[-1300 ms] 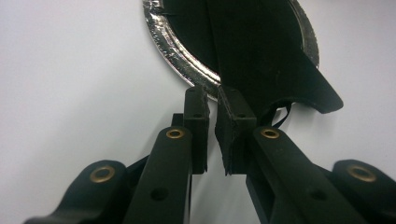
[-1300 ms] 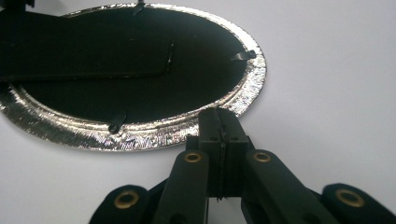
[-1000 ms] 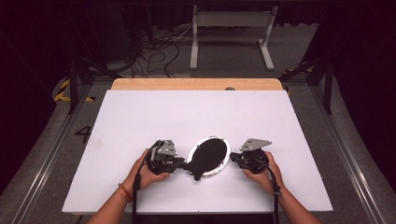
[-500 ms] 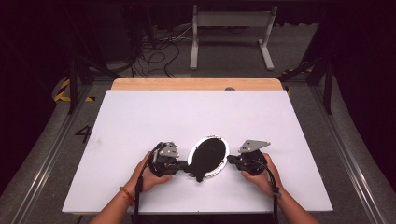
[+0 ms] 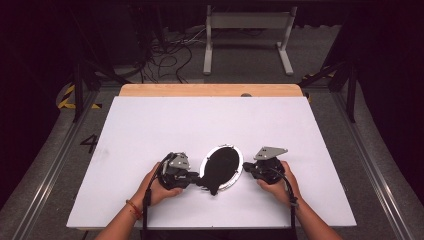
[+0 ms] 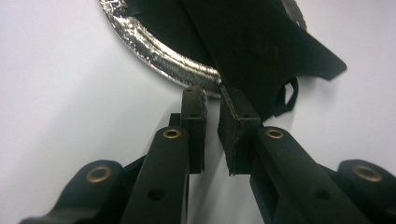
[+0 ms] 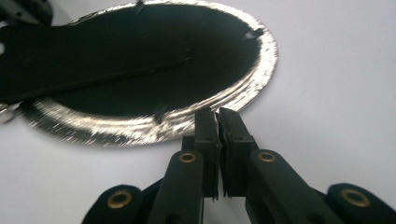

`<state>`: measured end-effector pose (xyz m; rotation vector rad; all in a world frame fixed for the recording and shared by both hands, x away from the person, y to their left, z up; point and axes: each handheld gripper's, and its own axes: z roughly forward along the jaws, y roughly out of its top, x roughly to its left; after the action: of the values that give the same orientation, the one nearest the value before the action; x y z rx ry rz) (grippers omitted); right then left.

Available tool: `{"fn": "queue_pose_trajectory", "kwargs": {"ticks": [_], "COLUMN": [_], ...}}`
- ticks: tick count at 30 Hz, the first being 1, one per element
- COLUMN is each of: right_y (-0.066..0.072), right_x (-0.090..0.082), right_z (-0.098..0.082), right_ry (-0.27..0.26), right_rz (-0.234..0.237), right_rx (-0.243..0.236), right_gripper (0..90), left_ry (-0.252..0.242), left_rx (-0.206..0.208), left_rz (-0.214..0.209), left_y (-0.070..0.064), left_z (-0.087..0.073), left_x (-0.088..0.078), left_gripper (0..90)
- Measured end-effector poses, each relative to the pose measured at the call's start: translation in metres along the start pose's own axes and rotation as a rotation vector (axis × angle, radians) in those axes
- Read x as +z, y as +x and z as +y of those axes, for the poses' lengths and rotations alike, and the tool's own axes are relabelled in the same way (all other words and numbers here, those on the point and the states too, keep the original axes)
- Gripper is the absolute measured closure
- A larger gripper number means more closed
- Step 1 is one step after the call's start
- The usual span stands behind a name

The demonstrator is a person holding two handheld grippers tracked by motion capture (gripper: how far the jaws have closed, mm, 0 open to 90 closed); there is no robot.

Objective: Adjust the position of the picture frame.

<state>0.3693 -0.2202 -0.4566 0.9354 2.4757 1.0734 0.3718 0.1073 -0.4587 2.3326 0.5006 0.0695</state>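
Note:
An oval picture frame (image 5: 231, 151) lies face down near the table's front edge, with a silver rim (image 6: 154, 53) (image 7: 261, 70) and a black back. Its black stand flap (image 6: 280, 42) (image 7: 88, 56) sticks out past the rim on the near left side. My left gripper (image 5: 196, 181) (image 6: 212, 95) is at the frame's lower left. Its jaws stand a narrow gap apart, tips at the rim and the flap's edge, with white table showing between them. My right gripper (image 5: 248, 172) (image 7: 217, 112) is at the frame's right side, its jaws pressed together and their tips touching the rim.
The white table top (image 5: 150, 130) has wide free room behind and to both sides of the frame. A wooden strip (image 5: 210, 90) runs along the far edge. Beyond it are cables and a metal stand (image 5: 247, 35) on the floor.
The frame and both grippers have shifted slightly toward the table's near edge. Both hands stay on either side of the frame.

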Motion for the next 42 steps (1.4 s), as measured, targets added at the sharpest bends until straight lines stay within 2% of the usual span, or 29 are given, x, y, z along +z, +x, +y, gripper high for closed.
{"fn": "queue_pose_trajectory", "kwargs": {"ticks": [2, 3, 6, 9, 12, 16, 18, 21, 25, 27, 31, 32, 33, 36, 39, 42], "right_y": [0.005, 0.007, 0.012, 0.017, 0.018, 0.018, 0.019, 0.017, 0.010, 0.006, -0.001, -0.002, -0.002, 0.000, 0.007, 0.012], "right_x": [-0.002, -0.003, -0.005, -0.004, -0.001, 0.003, 0.004, 0.006, 0.008, 0.009, 0.009, 0.009, 0.007, 0.001, -0.006, -0.012], "right_z": [-0.003, -0.003, -0.005, -0.005, -0.003, -0.001, 0.001, 0.003, 0.004, 0.004, 0.004, 0.003, 0.003, 0.002, 0.000, 0.000], "right_ry": [0.002, 0.005, 0.006, 0.006, 0.003, -0.006, -0.004, -0.005, -0.014, -0.018, -0.027, -0.029, -0.025, -0.034, -0.028, -0.020], "right_rz": [0.016, 0.024, 0.050, 0.057, 0.054, 0.041, 0.023, 0.017, 0.001, -0.013, -0.013, -0.014, -0.014, 0.035, 0.081, 0.141], "right_rx": [-0.011, -0.015, -0.015, -0.025, -0.029, -0.028, -0.036, -0.037, -0.015, -0.005, 0.020, 0.023, 0.026, 0.032, 0.029, 0.040], "right_gripper": [87.2, 87.2, 87.1, 87.0, 88.3, 89.5, 89.8, 89.9, 90.0, 90.0, 90.0, 89.6, 84.1, 80.3, 74.5, 70.2], "left_ry": [0.000, 0.003, 0.006, -0.006, -0.010, -0.038, -0.036, -0.039, -0.040, -0.041, -0.049, -0.048, -0.051, -0.053, -0.055, -0.061], "left_rx": [-0.011, 0.002, -0.001, -0.015, -0.016, -0.050, -0.041, -0.038, -0.041, -0.030, -0.029, -0.025, -0.020, -0.014, -0.021, -0.008], "left_rz": [-0.007, -0.009, -0.013, -0.034, -0.037, -0.055, -0.049, -0.049, -0.046, -0.040, -0.030, -0.018, -0.013, 0.000, -0.008, -0.003], "left_y": [-0.001, -0.001, -0.002, -0.002, -0.003, -0.002, -0.003, -0.003, -0.007, -0.009, -0.013, -0.014, -0.015, -0.017, -0.017, -0.019], "left_z": [-0.002, -0.002, -0.002, -0.002, -0.001, -0.001, 0.000, 0.001, 0.005, 0.009, 0.011, 0.012, 0.012, 0.013, 0.013, 0.016], "left_x": [-0.001, -0.002, -0.001, 0.000, 0.003, 0.007, 0.007, 0.008, 0.013, 0.016, 0.020, 0.020, 0.021, 0.022, 0.022, 0.026], "left_gripper": [79.7, 80.0, 82.1, 82.0, 84.0, 87.8, 87.9, 87.7, 87.7, 87.8, 87.8, 87.9, 88.1, 88.1, 87.9, 88.0]}}
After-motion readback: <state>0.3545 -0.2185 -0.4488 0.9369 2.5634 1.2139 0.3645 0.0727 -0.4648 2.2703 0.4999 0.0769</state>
